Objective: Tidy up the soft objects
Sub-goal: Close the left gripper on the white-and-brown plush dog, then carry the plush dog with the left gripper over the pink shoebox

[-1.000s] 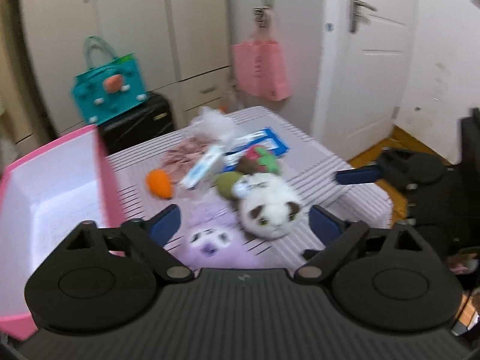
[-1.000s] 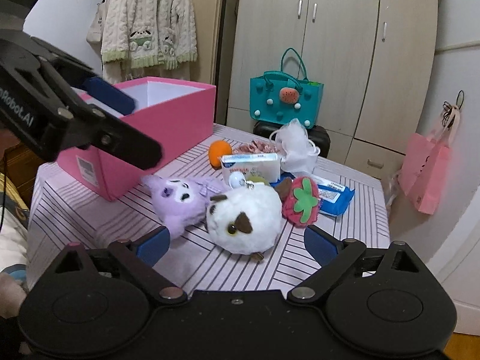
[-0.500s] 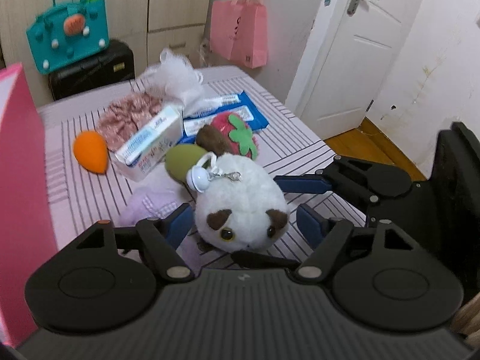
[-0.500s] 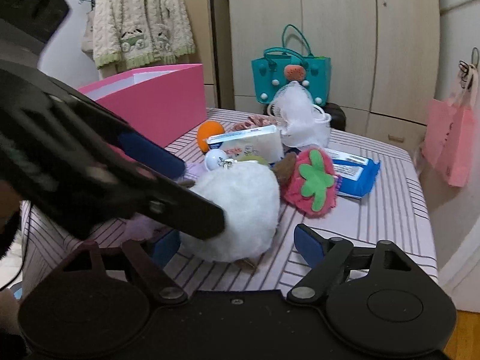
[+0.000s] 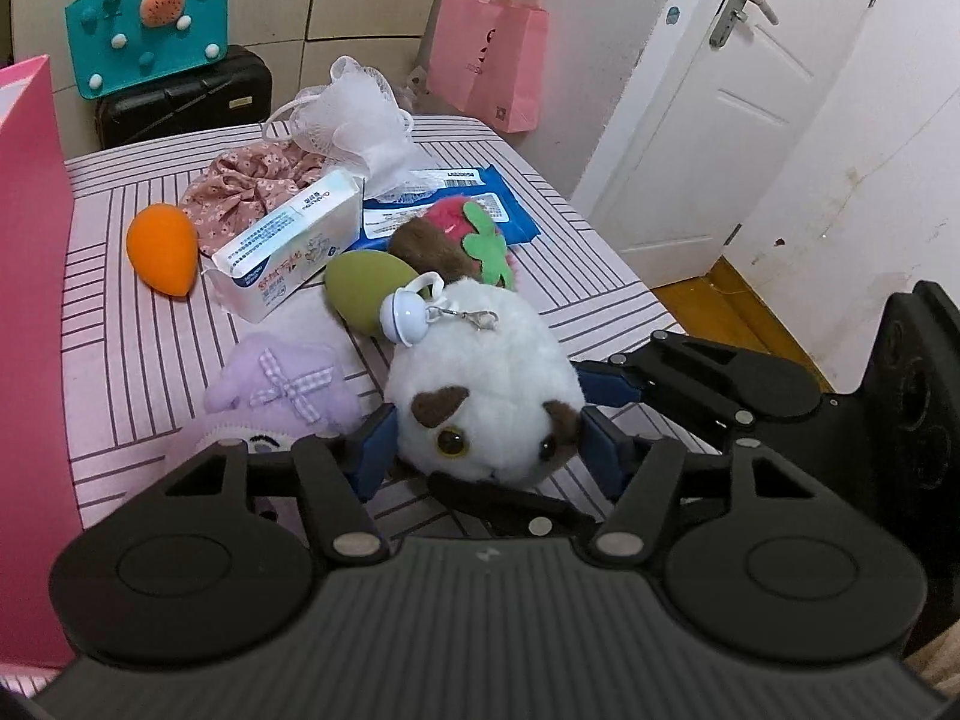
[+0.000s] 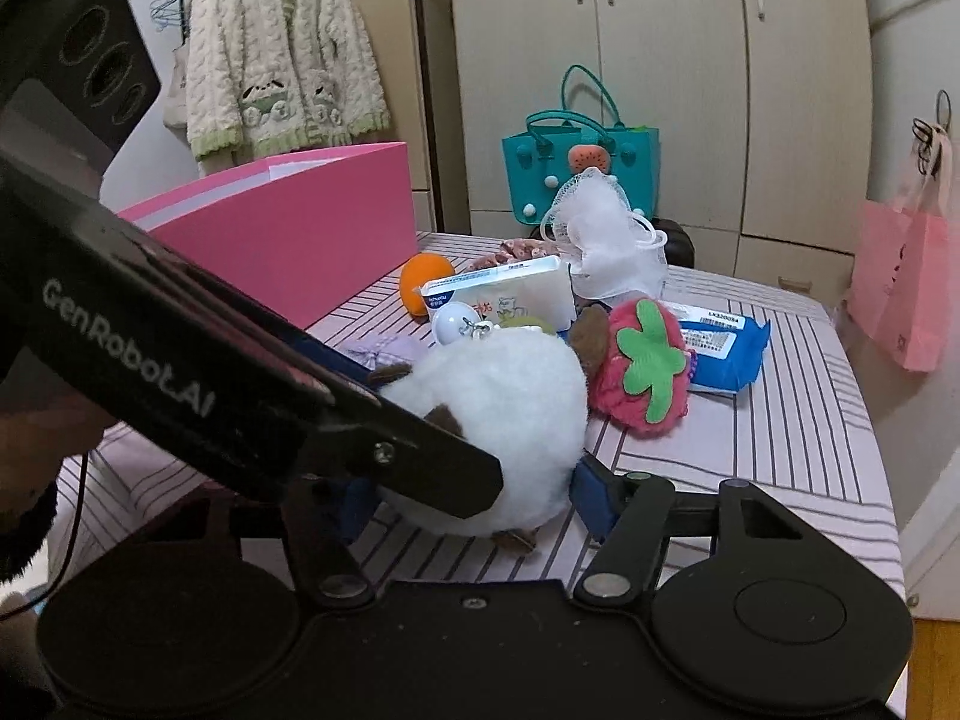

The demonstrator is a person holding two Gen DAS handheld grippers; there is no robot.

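Two pairs of tongs now bracket the same toy. A second ago both stood back from the pile with their jaws wide; since then each has dropped and pushed in, and both sets of jaws are closing with the white plush (image 5: 480, 384) between them.

In the left wrist view the left tongs (image 5: 486, 444) sit at 6 o'clock of the toy, one blue pad against each flank by its brown ears, the fur barely dented. The right tongs (image 6: 474, 495) come in across it from 3 o'clock in that same view; their own camera shows one blue pad at the plush's lower right edge, while the other is largely hidden behind the left tool's black arm, so I cannot tell how firmly it presses.

The plush lies on the striped tabletop (image 5: 120, 348), touching the purple plush (image 5: 282, 390) at its 9 o'clock, with the green sponge (image 5: 366, 291) and strawberry toy (image 5: 462, 240) just beyond at 12 o'clock. The pink box (image 6: 300, 234) stands open at 10 o'clock in the right view, well apart.

My reading: the reach is over and the pinch is underway but not seated. With two tools on one soft body, a lift toward the box looks like the next step.
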